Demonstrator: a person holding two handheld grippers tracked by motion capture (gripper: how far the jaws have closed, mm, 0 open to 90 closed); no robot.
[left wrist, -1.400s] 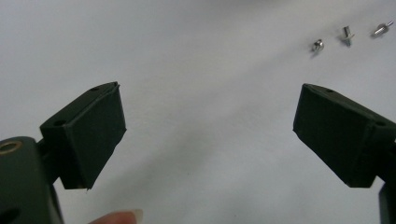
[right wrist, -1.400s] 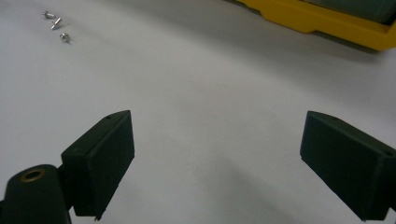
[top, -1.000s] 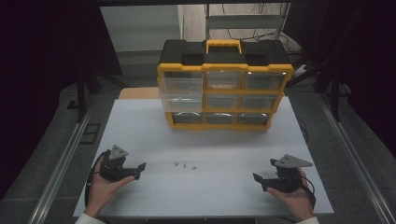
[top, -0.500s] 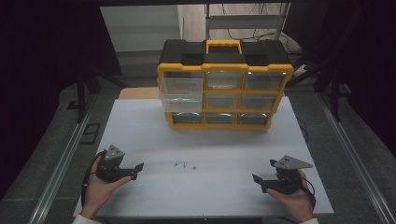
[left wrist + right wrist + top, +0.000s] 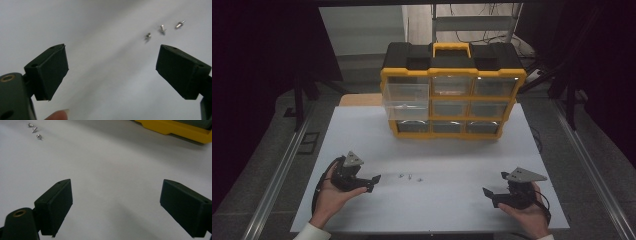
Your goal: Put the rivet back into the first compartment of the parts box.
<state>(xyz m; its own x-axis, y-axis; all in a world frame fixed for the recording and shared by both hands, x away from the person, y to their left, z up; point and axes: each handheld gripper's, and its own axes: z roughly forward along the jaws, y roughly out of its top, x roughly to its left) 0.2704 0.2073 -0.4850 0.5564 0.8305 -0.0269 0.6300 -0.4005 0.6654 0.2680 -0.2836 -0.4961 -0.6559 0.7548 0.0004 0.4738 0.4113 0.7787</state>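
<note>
Three small screws [image 5: 410, 176] lie loose near the middle of the white table [image 5: 452, 150], closer to its front edge than to the yellow organizer [image 5: 452, 95] at the back. Left gripper [image 5: 371, 182] rests just beside them, jaws wide apart, holding nothing. Right gripper [image 5: 490, 196] sits near the front right corner, jaws equally wide, empty.

Risk, as judged: the screws are tiny and lie close together; broad jaw pads closing flat on the table could push one aside, roll it off, or catch two at once.

The left gripper view separates the screws [image 5: 162, 28] individually; the high view merges them into specks but shows one upper-left drawer [image 5: 406, 98] pulled out.
</note>
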